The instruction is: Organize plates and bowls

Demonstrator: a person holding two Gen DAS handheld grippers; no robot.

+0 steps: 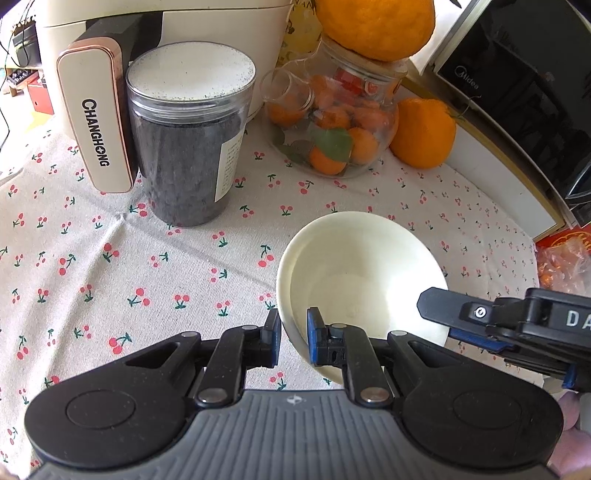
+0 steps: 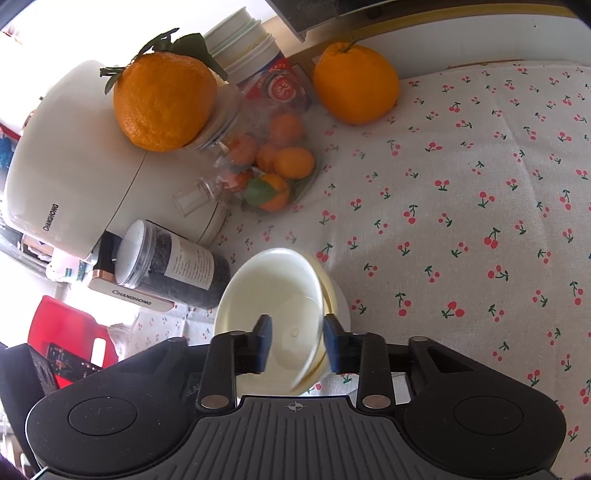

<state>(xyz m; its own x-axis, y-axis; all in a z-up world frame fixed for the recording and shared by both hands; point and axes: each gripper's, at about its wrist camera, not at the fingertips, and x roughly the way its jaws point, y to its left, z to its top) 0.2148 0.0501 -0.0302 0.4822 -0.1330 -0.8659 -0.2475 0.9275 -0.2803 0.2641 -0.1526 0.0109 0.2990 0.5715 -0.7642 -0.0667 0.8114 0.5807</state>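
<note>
A white bowl point(image 1: 362, 266) sits tilted on the cherry-print cloth point(image 1: 147, 266). Its edge shows as two rims, one inside the other, as if two bowls were nested. My left gripper point(image 1: 293, 332) is shut on the bowl's near left rim, one pad outside the wall and one inside. My right gripper point(image 1: 437, 319) reaches in from the right over the bowl's right rim. In the right wrist view the bowl point(image 2: 273, 288) looks blurred. The right gripper point(image 2: 297, 339) straddles its rim with a gap on both sides, so it is open.
A cream air fryer point(image 1: 96, 140) and a clear jar of dark grains point(image 1: 184, 147) stand behind the bowl on the left. A glass jar of small oranges point(image 1: 332, 122) has a large orange point(image 1: 373, 26) on top. Another orange point(image 1: 423, 133) and a microwave point(image 1: 517, 110) are at the right.
</note>
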